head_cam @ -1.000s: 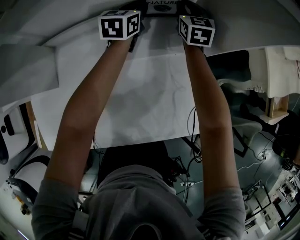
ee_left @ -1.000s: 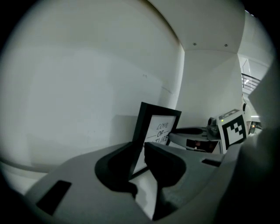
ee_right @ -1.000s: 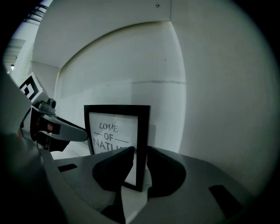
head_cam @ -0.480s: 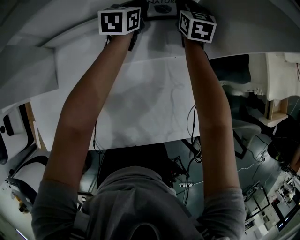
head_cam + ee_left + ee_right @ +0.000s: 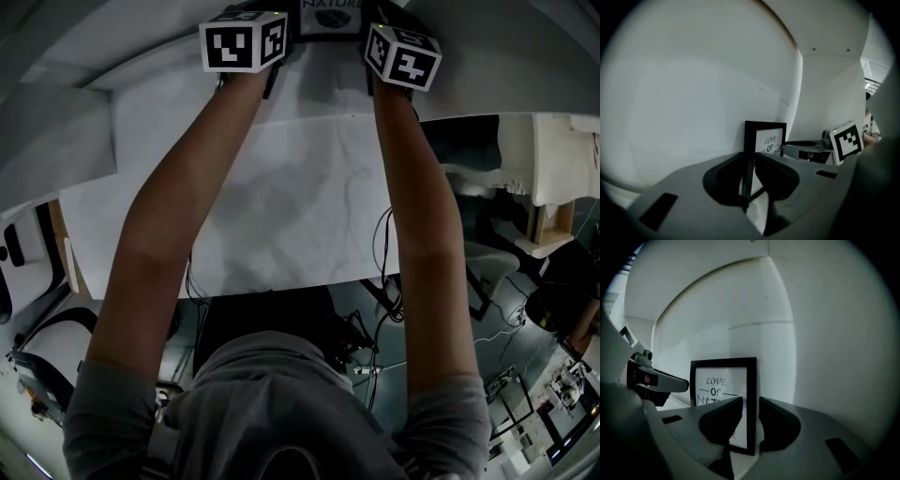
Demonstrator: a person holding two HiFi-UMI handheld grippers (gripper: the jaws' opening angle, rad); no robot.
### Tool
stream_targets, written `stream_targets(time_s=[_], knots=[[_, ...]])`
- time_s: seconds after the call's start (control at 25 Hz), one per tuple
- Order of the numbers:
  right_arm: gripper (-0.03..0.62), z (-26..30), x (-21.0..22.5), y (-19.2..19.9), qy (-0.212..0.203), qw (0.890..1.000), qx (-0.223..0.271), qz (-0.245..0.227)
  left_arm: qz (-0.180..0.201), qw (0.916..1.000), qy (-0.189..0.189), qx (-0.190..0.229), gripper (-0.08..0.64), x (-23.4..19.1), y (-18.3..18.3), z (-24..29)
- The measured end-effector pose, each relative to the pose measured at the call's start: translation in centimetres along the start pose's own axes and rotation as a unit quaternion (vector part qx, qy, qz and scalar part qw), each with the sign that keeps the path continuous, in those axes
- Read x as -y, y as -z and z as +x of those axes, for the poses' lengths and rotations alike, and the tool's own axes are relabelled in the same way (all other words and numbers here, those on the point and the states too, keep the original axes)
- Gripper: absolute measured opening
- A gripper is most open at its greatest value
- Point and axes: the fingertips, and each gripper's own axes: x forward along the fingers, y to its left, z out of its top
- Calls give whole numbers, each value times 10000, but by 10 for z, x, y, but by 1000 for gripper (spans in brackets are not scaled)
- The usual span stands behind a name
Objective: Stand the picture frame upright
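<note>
A black picture frame [image 5: 333, 14] with a white print reading "LOVE OF NATURE" stands upright at the far edge of the white table [image 5: 281, 206], close to the wall. In the left gripper view, my left gripper [image 5: 749, 178] is shut on the left border of the frame [image 5: 765, 140]. The right gripper view shows my right gripper [image 5: 751, 423] shut on the right border of the frame [image 5: 723, 385]. In the head view both grippers, left gripper [image 5: 286, 33] and right gripper [image 5: 368, 36], reach far forward on either side of the frame, and their marker cubes hide the jaws.
White walls curve close behind the frame [image 5: 717, 84]. Right of the table are a dark chair [image 5: 469, 159], a wooden stand [image 5: 553, 220] and cables on the floor [image 5: 384, 253]. The person's arms lie over the table's middle.
Both grippers have edged slightly farther away and to the right with the frame between them. Nothing was let go.
</note>
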Motion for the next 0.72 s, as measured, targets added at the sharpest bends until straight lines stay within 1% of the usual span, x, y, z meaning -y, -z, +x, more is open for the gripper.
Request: stream_targets(time_s=[0.12,0.2,0.32,0.4,0.44,0.6,0.72], knots=[[104,-6,1,-5,46,9999,159,22,149,9998,-8,109,74,1,-1,-4],[104,-11,1,-8,79,9997,243,63,263,9996,-3,53,69,4,2,-5],[92,-19,0,-9,86,9994,304,123,397,9992,6,41,30,8,3,-10],[48,-25,-4,-7,54,9995,302,117,411,9991,47,117,11,12,2,-14],[37,-27,-5,-6,36,9995,306,116,399,9991,88,143,8,15,3,-15],[28,-41,-2,-2,-26,9990,403,204,465,9986,207,136,8,31,8,-14],[26,-54,-10,-6,-75,9985,484,262,531,9981,251,173,8,36,5,-27]])
